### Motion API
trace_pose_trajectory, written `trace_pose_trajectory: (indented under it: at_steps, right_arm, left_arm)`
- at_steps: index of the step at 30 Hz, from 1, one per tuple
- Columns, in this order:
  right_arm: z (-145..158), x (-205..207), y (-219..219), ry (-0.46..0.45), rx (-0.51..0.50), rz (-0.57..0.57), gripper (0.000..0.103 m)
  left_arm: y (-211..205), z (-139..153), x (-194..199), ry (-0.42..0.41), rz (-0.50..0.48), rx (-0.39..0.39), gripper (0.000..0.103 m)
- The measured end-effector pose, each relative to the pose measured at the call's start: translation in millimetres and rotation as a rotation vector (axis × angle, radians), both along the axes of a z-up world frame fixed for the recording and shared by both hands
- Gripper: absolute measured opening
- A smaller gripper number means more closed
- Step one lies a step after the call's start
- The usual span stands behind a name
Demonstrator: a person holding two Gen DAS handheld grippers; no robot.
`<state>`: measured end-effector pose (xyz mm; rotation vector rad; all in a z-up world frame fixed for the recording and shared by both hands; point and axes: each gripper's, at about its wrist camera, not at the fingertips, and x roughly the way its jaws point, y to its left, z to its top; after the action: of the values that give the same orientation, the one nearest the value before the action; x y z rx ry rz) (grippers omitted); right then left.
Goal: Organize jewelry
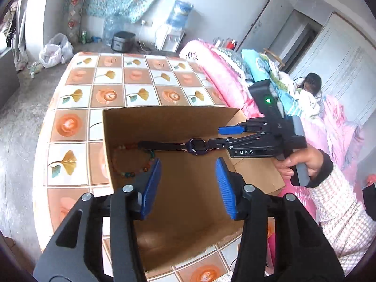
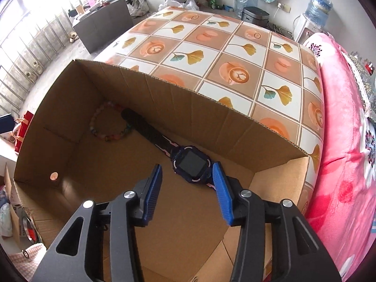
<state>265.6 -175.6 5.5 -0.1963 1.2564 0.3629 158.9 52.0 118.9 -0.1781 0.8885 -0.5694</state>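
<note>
Right wrist view: right gripper [image 2: 186, 183] spread, nothing pinched; watch [image 2: 191, 164] lies in the cardboard box [image 2: 235, 108] beside the bead bracelet [image 2: 110, 124]. I'd lift straight out without snagging the strap.

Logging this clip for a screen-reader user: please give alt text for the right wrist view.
An open brown cardboard box on a tiled-pattern tablecloth holds a dark blue square-faced smartwatch lying flat, its strap reaching toward a multicoloured beaded bracelet in the far corner. The right tongs, blue-padded, stand open above the watch, holding nothing.
</note>
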Motion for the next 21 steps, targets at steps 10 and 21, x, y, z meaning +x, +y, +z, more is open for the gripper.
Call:
trace_pose_trajectory:
  at_steps: [10,21]
  right_arm:
    - [-33,20,17,0.100,-0.102,-0.045,0.051]
    - [-59,25,10,0.219,-0.069,-0.150,0.060]
  left_arm:
    - [63,-6,-74,-0.101,0.106,-0.091,0.054]
    - [86,-37,-113,-0.135,0.135,-0.038,0.055]
